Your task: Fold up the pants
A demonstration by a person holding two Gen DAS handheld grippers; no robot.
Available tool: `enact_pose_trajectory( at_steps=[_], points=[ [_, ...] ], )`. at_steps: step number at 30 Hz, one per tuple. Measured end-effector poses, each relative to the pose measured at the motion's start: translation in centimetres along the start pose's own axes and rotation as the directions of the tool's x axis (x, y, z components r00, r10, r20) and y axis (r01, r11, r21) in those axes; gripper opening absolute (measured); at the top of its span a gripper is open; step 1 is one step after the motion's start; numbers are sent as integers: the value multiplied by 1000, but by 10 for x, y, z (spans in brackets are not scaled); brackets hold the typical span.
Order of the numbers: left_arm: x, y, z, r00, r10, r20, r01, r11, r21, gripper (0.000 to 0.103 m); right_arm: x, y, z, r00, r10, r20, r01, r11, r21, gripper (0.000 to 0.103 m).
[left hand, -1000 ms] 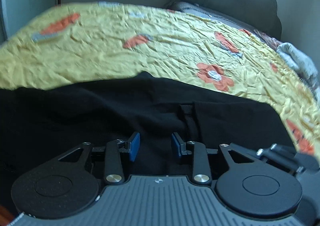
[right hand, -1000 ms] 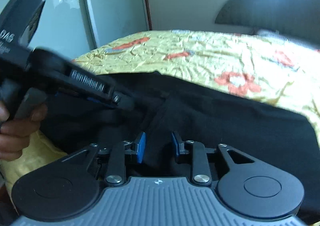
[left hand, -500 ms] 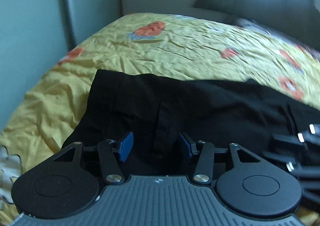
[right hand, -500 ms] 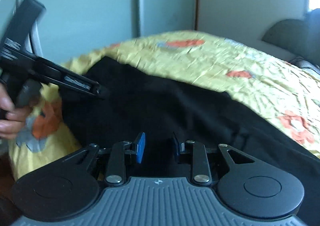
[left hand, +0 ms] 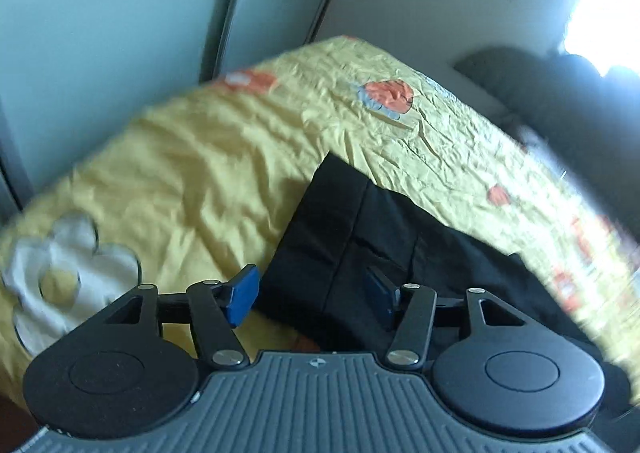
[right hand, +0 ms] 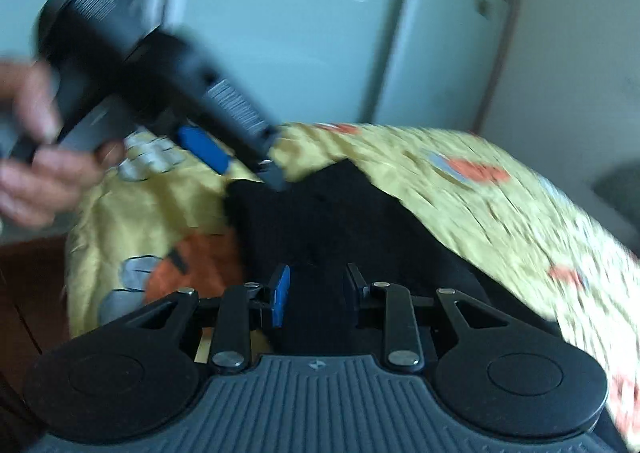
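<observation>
Lying on the yellow bedspread [left hand: 192, 157], black pants [left hand: 360, 221], free corner edge; left gripper [left hand: 312, 299] jaws opening, unpinched; right gripper [right hand: 318, 289] jaws slightly apart, grip unclear.

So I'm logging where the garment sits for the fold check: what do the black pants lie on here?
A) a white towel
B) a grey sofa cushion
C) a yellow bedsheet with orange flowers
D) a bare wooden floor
C: the black pants lie spread on the crumpled yellow bedsheet, whose orange flower print shows in both wrist views.
</observation>
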State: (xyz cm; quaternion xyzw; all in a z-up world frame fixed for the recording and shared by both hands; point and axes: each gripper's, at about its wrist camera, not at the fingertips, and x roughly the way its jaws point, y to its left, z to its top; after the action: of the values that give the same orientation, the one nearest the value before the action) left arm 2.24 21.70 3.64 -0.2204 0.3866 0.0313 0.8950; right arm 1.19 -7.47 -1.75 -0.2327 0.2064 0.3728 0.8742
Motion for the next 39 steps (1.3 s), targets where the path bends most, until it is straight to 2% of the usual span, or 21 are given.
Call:
enact_pose_trajectory(
  at_steps=[2, 4, 7, 11, 13, 14, 15, 17, 18, 19, 21, 23, 26, 28, 29, 32, 34, 35, 37, 38, 39],
  points=[
    [0, 11, 0, 998, -46, -42, 43, 996, -75, 62, 10, 17, 5, 1000, 1, 2, -1, 996, -87, 34],
    [2, 20, -1, 992, -98, -77, 87, 986, -139, 63, 18, 32, 6, 1000, -14, -1, 14, 987, -160, 49],
    [8, 29, -2, 978, -172, -119, 143, 966, -216, 66, 32, 46, 4, 998, -67, -21, 59, 963, -263, 49],
    [25, 42, -7, 948, -271, -167, 199, 914, -353, 73, 45, 60, -2, 987, -158, -33, 133, 913, -387, 49],
    [33, 49, -11, 929, -325, -178, 225, 877, -424, 75, 49, 68, -5, 982, -187, -16, 160, 880, -447, 45],
    [38, 52, -13, 918, -354, -181, 240, 855, -460, 75, 52, 72, -7, 981, -192, -9, 165, 863, -478, 39],
    [42, 54, -15, 908, -379, -178, 252, 834, -491, 76, 55, 75, -8, 982, -187, -9, 157, 851, -502, 23],
    [49, 57, -18, 893, -422, -158, 278, 792, -543, 77, 59, 78, -9, 984, -181, 2, 157, 845, -511, 18],
    [52, 58, -18, 890, -433, -145, 289, 780, -556, 77, 58, 75, -8, 985, -172, 9, 154, 856, -493, 16],
    [55, 58, -18, 887, -443, -131, 300, 768, -566, 77, 56, 69, -4, 988, -154, 10, 143, 884, -445, 15],
    [63, 56, -16, 882, -459, -105, 318, 746, -585, 78, 46, 47, 5, 994, -110, 21, 111, 947, -303, 14],
    [71, 52, -12, 879, -470, -82, 337, 733, -592, 78, 37, 22, 16, 998, -58, 32, 61, 989, -138, 14],
    [83, 41, -3, 874, -484, -47, 378, 737, -561, 78, 26, -9, 24, 998, 52, 39, -53, 998, 24, 15],
    [88, 38, 1, 885, -462, -53, 360, 753, -551, 78, 19, -21, 25, 981, 190, 41, -192, 979, 69, 15],
    [90, 37, 4, 884, -466, -45, 372, 756, -538, 78, 12, -25, 23, 975, 206, 81, -212, 973, 85, 15],
    [94, 33, 8, 892, -451, -36, 375, 781, -500, 77, 6, -48, 22, 975, 175, 139, -202, 955, 218, 16],
    [94, 30, 10, 902, -430, -32, 367, 804, -468, 73, 17, -60, 17, 987, 115, 108, -142, 946, 290, 16],
    [95, 28, 11, 907, -420, -31, 362, 815, -453, 70, 27, -64, 15, 994, 88, 65, -104, 947, 303, 16],
    [94, 24, 10, 922, -386, -31, 340, 846, -411, 52, 50, -62, 5, 996, 69, -48, -50, 948, 315, 16],
    [94, 21, 10, 935, -352, -41, 312, 873, -374, 34, 58, -62, 0, 994, 74, -86, -42, 946, 322, 16],
    [93, 19, 10, 947, -318, -49, 284, 897, -338, 23, 59, -62, -5, 994, 79, -74, -50, 941, 336, 16]
  ],
)
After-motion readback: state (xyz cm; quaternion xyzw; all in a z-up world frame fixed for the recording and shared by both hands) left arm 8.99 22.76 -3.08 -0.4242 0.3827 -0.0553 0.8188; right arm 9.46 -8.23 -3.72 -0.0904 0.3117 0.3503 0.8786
